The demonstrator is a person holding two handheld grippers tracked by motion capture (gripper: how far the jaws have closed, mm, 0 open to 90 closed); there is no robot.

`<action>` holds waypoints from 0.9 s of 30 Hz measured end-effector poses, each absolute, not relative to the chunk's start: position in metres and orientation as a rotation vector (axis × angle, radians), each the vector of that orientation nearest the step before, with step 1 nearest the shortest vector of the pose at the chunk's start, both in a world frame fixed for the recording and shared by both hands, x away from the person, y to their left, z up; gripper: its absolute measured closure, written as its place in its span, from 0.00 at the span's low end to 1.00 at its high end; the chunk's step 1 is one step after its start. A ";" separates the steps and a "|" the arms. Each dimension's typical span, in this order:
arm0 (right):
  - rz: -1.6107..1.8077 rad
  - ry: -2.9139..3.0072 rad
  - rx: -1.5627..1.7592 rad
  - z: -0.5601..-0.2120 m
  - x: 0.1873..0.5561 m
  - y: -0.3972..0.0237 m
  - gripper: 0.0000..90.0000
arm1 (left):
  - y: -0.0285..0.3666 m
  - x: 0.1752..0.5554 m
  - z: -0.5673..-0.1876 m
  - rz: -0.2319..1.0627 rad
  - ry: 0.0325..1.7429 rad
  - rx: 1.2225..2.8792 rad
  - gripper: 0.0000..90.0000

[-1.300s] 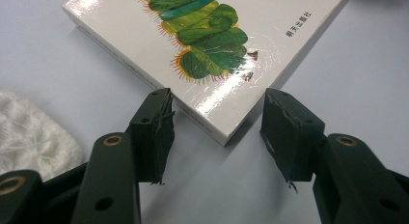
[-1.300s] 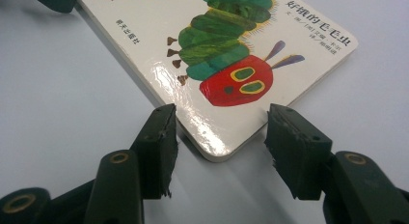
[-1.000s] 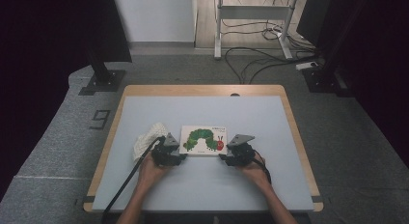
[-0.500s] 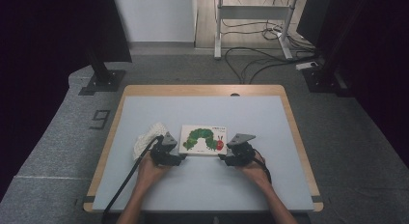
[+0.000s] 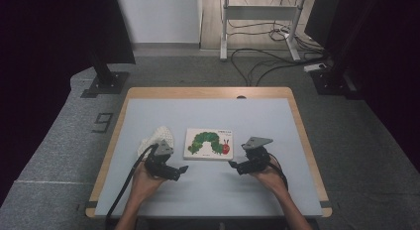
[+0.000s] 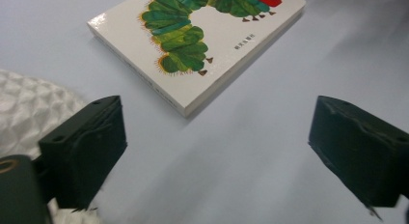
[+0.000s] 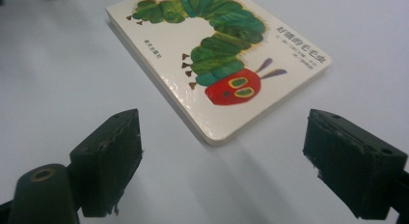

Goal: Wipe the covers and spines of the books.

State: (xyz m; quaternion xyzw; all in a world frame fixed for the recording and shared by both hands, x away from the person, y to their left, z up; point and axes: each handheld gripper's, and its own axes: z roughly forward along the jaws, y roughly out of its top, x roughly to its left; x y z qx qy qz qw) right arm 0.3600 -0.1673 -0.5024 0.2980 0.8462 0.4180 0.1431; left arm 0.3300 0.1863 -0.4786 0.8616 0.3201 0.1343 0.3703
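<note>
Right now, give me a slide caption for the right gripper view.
Open right tongs face the corner of a caterpillar picture book lying flat on the table.

Each hand carries a black gripper topped by a grey three-cornered plate. The left gripper [image 5: 181, 169] trails a black cable back along the forearm; the right gripper [image 5: 233, 165] has a black cable looping behind it. Their blocky black jaws have worn, chipped edges, small screw holes and a round socket at the base. Both forearms are bare.
</note>
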 end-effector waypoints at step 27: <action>1.108 2.360 0.973 -0.514 0.317 -0.237 0.00 | 0.223 0.281 -0.508 0.387 0.857 2.236 0.00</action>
